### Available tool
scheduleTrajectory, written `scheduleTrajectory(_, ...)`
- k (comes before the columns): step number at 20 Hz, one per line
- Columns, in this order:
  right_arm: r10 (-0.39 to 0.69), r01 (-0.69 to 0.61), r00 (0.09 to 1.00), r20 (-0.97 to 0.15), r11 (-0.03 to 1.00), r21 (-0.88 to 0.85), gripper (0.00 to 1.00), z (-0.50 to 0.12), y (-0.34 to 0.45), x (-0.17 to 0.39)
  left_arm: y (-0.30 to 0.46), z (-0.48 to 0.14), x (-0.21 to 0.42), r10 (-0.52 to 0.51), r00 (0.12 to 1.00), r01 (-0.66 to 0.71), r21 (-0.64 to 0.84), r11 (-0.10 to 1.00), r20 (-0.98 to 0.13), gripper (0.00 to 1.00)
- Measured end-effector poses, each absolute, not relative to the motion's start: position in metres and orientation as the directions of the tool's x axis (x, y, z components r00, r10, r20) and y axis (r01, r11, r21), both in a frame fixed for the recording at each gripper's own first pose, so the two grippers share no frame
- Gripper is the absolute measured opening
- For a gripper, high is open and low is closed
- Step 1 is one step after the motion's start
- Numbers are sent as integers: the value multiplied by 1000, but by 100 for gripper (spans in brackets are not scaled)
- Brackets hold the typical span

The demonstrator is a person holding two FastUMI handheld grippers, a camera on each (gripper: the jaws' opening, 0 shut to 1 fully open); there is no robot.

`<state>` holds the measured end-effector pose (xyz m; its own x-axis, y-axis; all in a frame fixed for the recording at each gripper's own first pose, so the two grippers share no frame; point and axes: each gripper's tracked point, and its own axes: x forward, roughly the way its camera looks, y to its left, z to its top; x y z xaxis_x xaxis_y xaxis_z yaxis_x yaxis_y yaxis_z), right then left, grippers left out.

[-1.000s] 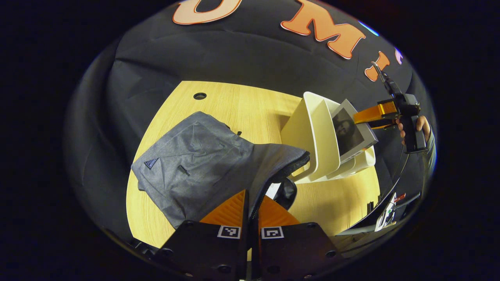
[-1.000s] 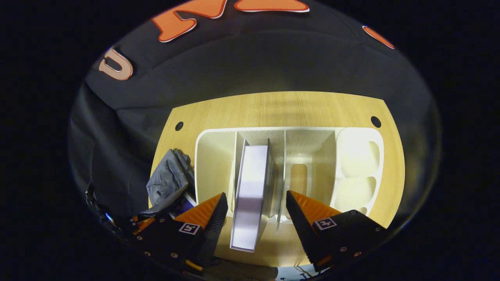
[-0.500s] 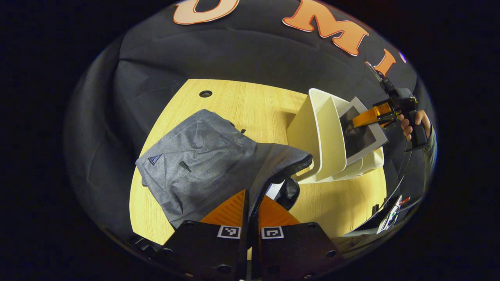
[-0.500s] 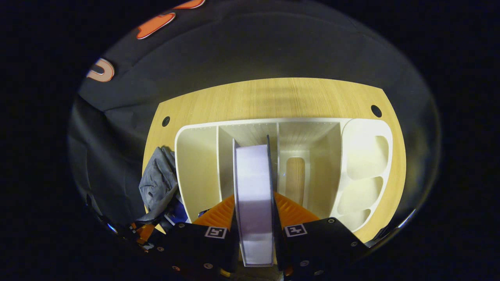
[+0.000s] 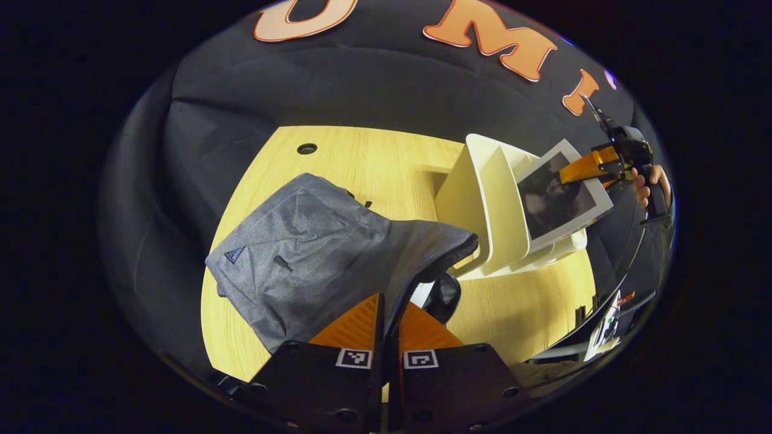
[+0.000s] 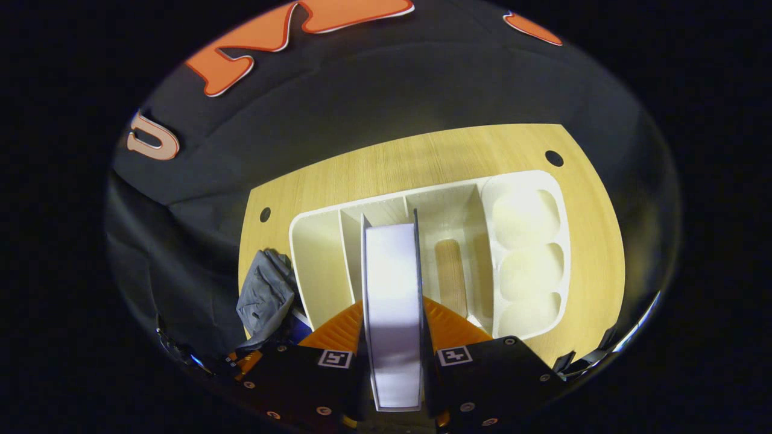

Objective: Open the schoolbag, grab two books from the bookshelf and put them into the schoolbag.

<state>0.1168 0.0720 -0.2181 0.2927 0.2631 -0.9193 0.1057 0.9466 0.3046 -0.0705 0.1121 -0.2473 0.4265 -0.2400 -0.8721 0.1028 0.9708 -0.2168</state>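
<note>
Wooden table (image 5: pixel 374 163), black cloth wall (image 5: pixel 338 84)

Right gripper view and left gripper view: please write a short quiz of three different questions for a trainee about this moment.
1. True or false: the right gripper is shut on the book.
2. What does the left gripper hold? A) the zipper edge of the schoolbag B) the bookshelf C) nothing
3. Fill in: the schoolbag lies on the ___.

Key: 1 true; 2 A; 3 table.
</note>
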Motion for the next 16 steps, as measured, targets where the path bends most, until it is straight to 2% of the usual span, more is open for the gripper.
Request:
scheduleTrajectory(7, 219, 215, 405, -888, 921, 325, 37, -165, 63, 81, 120, -242, -71, -334, 405, 257, -245, 935, -851, 5)
scheduleTrajectory(16, 185, 303, 465, -866, 886, 352, 37, -134, 73, 9, 122, -244, -72, -423, 366, 360, -294, 886, -829, 5)
